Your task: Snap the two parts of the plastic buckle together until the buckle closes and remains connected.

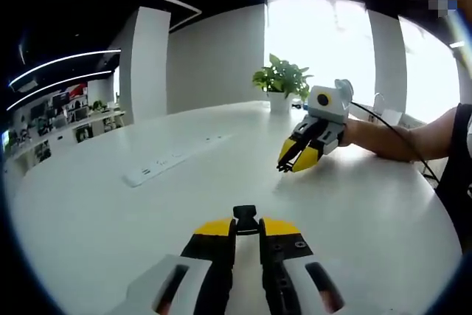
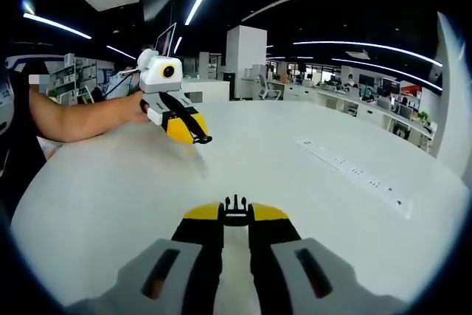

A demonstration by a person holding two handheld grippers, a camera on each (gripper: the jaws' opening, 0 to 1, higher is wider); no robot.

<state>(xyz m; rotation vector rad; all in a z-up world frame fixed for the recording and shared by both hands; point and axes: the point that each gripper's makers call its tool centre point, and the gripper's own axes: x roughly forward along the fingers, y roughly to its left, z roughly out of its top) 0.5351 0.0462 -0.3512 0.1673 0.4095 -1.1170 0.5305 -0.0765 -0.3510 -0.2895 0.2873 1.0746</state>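
A black buckle part sticks out from the yellow tips of my left gripper, which is shut on it low over the white table. A second black buckle part, with short prongs pointing forward, is clamped in my right gripper. The two grippers face each other across the table, well apart. In the left gripper view the right gripper hovers at the right with a small dark piece at its tip. In the right gripper view the left gripper hangs at upper left.
A long white power strip lies on the table to one side. A potted plant stands at the far edge by the window. The person's forearm rests near the table's rim.
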